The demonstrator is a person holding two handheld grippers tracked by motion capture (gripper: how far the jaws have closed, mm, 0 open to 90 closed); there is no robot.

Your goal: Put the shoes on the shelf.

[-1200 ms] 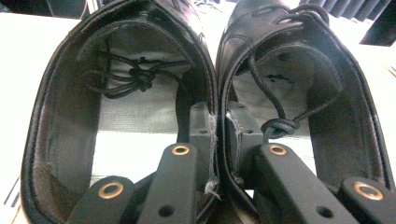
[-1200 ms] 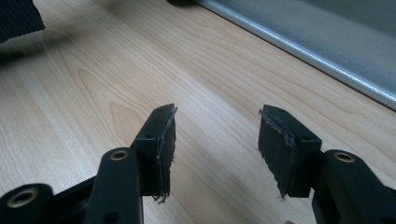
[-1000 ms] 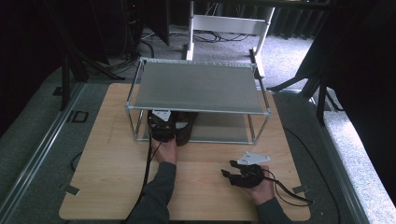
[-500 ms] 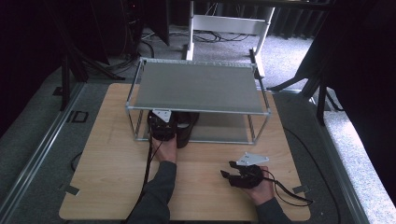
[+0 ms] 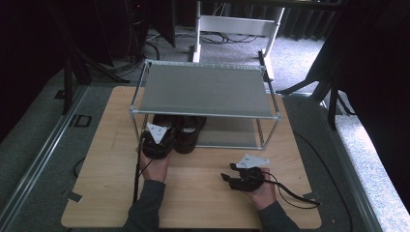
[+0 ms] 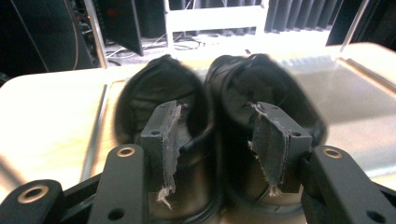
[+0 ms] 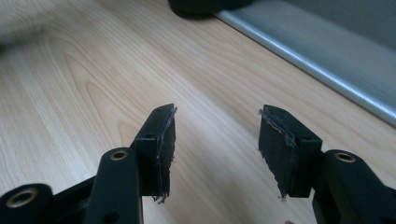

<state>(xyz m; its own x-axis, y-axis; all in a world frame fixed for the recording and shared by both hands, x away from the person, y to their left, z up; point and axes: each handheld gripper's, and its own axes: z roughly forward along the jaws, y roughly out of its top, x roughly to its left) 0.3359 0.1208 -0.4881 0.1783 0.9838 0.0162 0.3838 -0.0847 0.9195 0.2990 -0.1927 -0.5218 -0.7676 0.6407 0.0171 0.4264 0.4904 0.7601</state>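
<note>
A pair of black shoes (image 5: 187,133) stands side by side on the left of the rack's lower shelf (image 5: 232,134), heels toward me. My left gripper (image 5: 159,136) is at the heels. In the left gripper view it (image 6: 215,135) is open, one pad over the left shoe (image 6: 154,93) and one over the right shoe (image 6: 266,88), with their adjoining sides between the jaws; the shoes are blurred. My right gripper (image 5: 229,172) rests low over the wooden table (image 5: 193,203), open and holding nothing (image 7: 217,135).
The metal rack's grey top shelf (image 5: 203,89) overhangs the shoes. Its silver front rail (image 7: 317,65) runs just beyond the right gripper, with a shoe's toe (image 7: 201,5) at the top. Cables trail from both grippers. The table's right edge lies close to the right hand.
The left gripper has shifted slightly toward me at the shoes' heels. The right gripper has stayed where it was.
</note>
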